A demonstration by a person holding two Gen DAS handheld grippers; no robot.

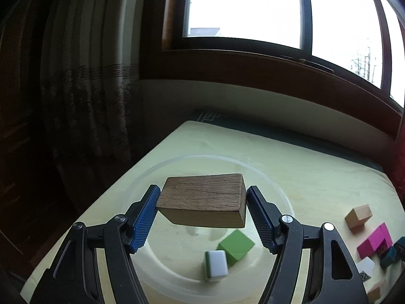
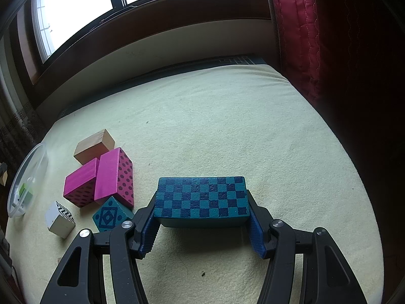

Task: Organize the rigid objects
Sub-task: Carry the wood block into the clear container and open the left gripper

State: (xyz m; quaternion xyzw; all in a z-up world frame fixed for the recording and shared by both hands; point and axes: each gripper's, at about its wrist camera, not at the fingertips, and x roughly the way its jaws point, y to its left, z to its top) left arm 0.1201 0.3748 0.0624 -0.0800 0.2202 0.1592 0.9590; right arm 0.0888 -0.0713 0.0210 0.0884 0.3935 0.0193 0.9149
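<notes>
Over the clear bowl (image 1: 265, 177), at twelve o'clock from my left gripper (image 1: 202, 202), hangs the brown wooden block (image 1: 202, 197). My left fingers (image 1: 145, 217) are clamped on its two short ends, so its long axis runs nine to three across my grip, and it is lifted clear of the bowl floor. Below it, toward six o'clock, a green cube (image 1: 236, 247) and a white-and-green tile (image 1: 216, 263) already lie inside the bowl, touching or very nearly so. I judge the drop has to land at eleven or twelve o'clock of those two, where bare bowl shows, or the block will come down on the cube and tip.

Off at three to four o'clock of the bowl, on the pale cushioned surface (image 2: 227, 116), loose pieces wait: a plain tan block (image 2: 95, 145), two pink dotted blocks (image 2: 101, 179) leaning together, a teal diamond cube (image 2: 110, 215) and a white zigzag block (image 2: 59, 219).

Further right, my right gripper (image 2: 202, 217) has its fingers (image 2: 149, 238) pressed on the short ends of the teal checkered block (image 2: 202, 197), long axis again nine to three. Whether it rests on the surface or rides just above, I cannot tell. The bowl lies at nine o'clock from it, with the loose pile between, so I reckon that block must travel over them, not through.
</notes>
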